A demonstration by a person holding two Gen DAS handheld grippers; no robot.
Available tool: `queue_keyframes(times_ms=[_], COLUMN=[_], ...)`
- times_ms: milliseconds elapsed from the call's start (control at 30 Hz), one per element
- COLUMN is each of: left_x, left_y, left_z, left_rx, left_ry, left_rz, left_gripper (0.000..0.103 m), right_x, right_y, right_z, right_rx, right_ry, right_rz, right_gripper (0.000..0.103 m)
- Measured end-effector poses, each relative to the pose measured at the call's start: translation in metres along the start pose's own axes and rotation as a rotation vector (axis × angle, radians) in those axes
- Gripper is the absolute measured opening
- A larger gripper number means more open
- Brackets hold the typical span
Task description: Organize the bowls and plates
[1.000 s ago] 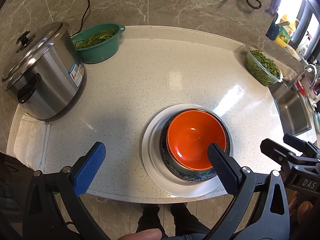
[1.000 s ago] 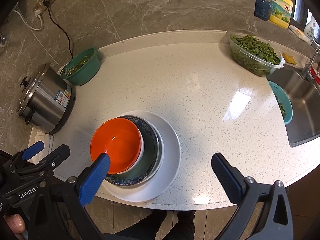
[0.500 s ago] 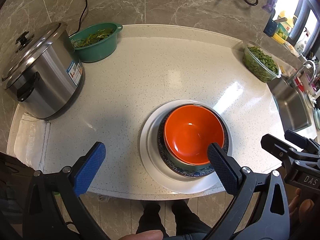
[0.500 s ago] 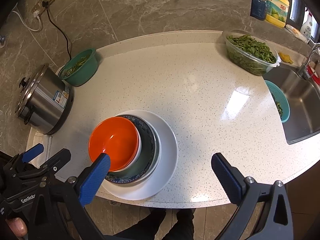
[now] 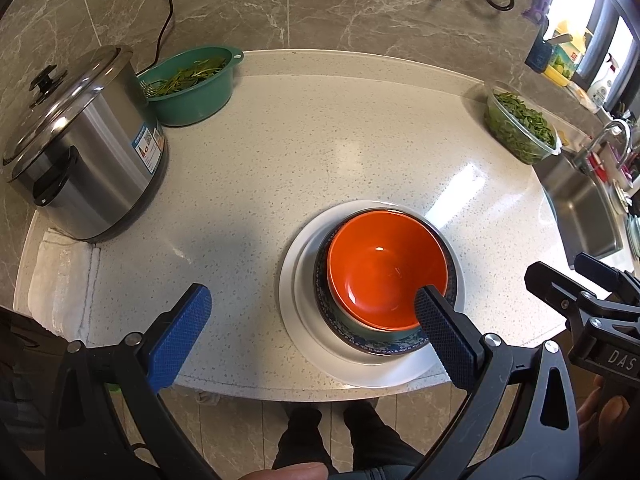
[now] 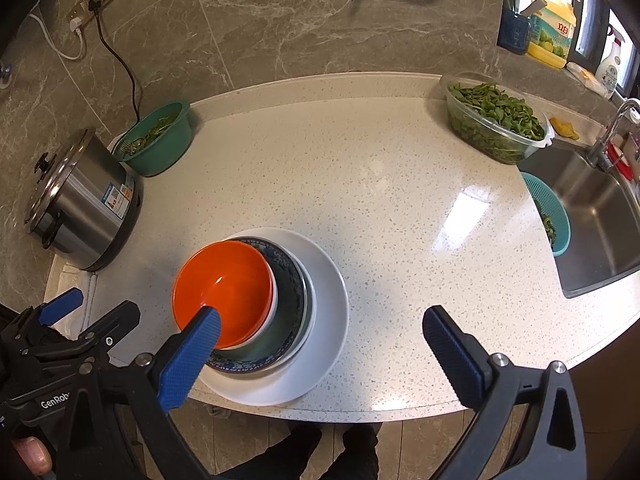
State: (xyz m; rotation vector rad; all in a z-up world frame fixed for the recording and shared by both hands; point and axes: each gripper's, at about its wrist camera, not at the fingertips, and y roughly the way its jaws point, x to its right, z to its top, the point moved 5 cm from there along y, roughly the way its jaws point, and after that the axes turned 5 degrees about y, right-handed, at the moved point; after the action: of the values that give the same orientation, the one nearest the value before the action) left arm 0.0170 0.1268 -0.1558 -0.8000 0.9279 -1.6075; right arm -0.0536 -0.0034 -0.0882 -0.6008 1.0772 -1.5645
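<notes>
1. The orange bowl [image 5: 386, 270] sat nested in a blue-patterned bowl [image 6: 290, 280], and both stood on a white plate [image 5: 304, 320] near the front edge of the surface [image 5: 320, 140].
2. The left tool [image 5: 310, 330] hung over the front edge with its jaws spread wide and nothing between them; its right finger [image 5: 444, 332] overlapped the orange bowl's near rim in view, though I could not tell whether it touched.
3. The right tool [image 6: 320, 350] was likewise wide open and empty, its left finger [image 6: 192, 356] in front of the stack.
4. A steel cooker [image 5: 80, 152] stood at the left on a white cloth [image 5: 60, 280], with a green basin [image 5: 192, 84] of greens just behind it.
5. A clear tub [image 6: 494, 120] of leaves sat at the far right, beside the sink [image 6: 596, 232], where a teal strainer [image 6: 550, 216] leaned.
</notes>
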Motion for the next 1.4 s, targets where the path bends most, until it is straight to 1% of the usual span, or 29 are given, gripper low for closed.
queue_keyframes(times_ms=[567, 1400], left_x=[-0.003, -0.004], left_y=[0.007, 0.009], left_z=[0.009, 0.011], left_rx=[-0.004, -0.004], left_ry=[0.008, 0.015], left_rz=[-0.001, -0.004], left_gripper=[0.103, 0.103], right_x=[-0.002, -0.003], right_y=[0.002, 0.001], right_z=[0.004, 0.005], right_rx=[0.011, 0.011], right_ry=[-0.011, -0.015], right_rz=[-0.018, -0.018], right_gripper=[0.103, 0.103])
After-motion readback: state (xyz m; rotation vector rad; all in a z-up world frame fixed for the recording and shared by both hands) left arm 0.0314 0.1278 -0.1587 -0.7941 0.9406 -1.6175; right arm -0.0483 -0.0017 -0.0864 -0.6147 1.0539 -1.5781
